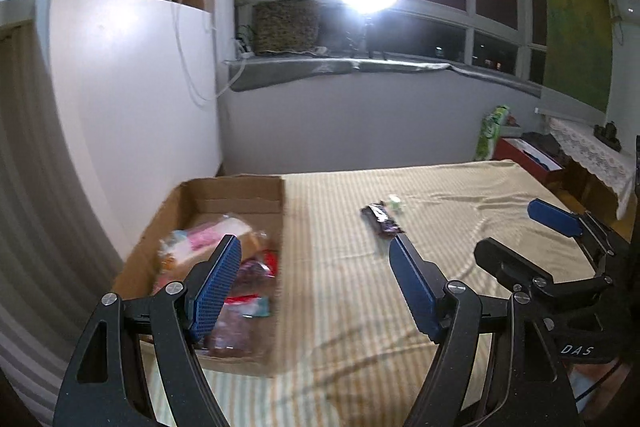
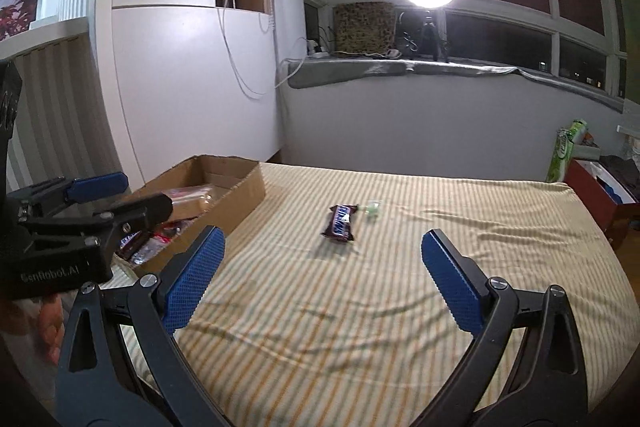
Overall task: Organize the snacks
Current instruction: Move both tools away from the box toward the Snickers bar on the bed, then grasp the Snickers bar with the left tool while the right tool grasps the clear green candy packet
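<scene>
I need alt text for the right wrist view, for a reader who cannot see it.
The open right gripper hangs empty over a striped bedsheet, pointing toward a dark candy bar and a small green sweet beside it. At left, a cardboard box holds snack packets, with the left gripper above it.

"DAS", "GenRobot.AI" on tools [image 1: 576,349] [image 2: 50,273]

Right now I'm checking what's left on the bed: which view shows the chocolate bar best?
The right wrist view: the chocolate bar lies unobstructed with its label facing the camera. In the left wrist view it is smaller, blurred, partly behind the left gripper.
</scene>
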